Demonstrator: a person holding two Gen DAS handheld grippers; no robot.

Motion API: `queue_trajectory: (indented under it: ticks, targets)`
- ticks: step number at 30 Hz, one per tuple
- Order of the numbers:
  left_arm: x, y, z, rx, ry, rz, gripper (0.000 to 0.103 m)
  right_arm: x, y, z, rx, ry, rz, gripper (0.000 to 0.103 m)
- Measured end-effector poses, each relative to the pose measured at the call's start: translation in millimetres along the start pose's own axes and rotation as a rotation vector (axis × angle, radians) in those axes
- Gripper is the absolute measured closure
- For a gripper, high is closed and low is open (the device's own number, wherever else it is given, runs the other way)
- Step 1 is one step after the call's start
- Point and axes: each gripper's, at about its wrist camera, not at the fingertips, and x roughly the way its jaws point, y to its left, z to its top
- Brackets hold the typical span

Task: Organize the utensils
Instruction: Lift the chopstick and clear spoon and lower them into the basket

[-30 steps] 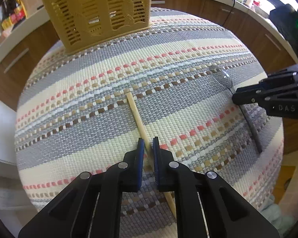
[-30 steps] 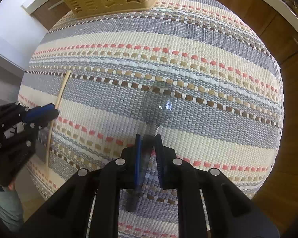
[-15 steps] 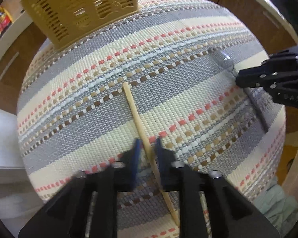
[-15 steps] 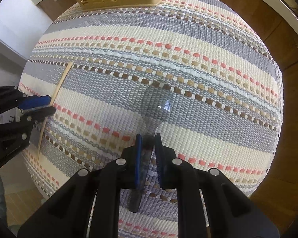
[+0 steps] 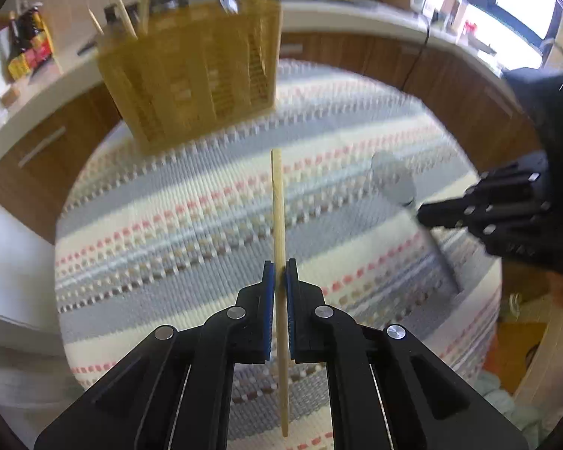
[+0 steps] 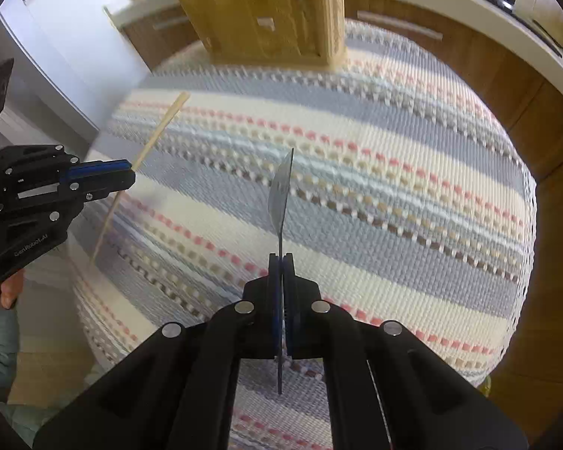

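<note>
— Kitchen cupboards and a pale counter run round behind, and the striped woven cloth point(image 6: 375, 195) covers the whole bench. Why are both tools held up off it like that?

— Each has picked up one utensil. The left gripper point(image 5: 280, 275) is clamped on a wooden chopstick point(image 5: 277, 202), gripped partway along its length so one end juts forward and the other trails back under the fingers. It looks clear of the cloth.

— And the other?

— The right gripper point(image 6: 281, 262) is pressed tight on the thin handle of a metal spoon point(image 6: 281, 191), with the bowl turned edge-on ahead of the fingers. A grip low on the handle leaves the bowl end free, I'd guess for dropping it in.

— Into what?

— That yellow slotted basket point(image 5: 195, 75) standing at the far edge of the bench. More sticks and what looks like another spoon already poke out of its top, so I'd judge it's the destination.

— Any trouble ahead?

— Both grippers point toward it at once; they may crowd each other at the rim. The thin spoon handle could also swivel in the pads.
</note>
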Motion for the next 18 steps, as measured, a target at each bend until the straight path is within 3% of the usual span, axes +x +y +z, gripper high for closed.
queue_trajectory:
  ticks: [10, 18]
  targets:
    - [-74, 27, 25, -0.090, -0.286, -0.042, 0.099, -61, 10, 34, -0.034, -0.232, 0.025, 0.102]
    - [-112, 40, 52, -0.124, -0.454, -0.037, 0.099, -100, 21, 80, -0.042, -0.400, 0.052, 0.102]
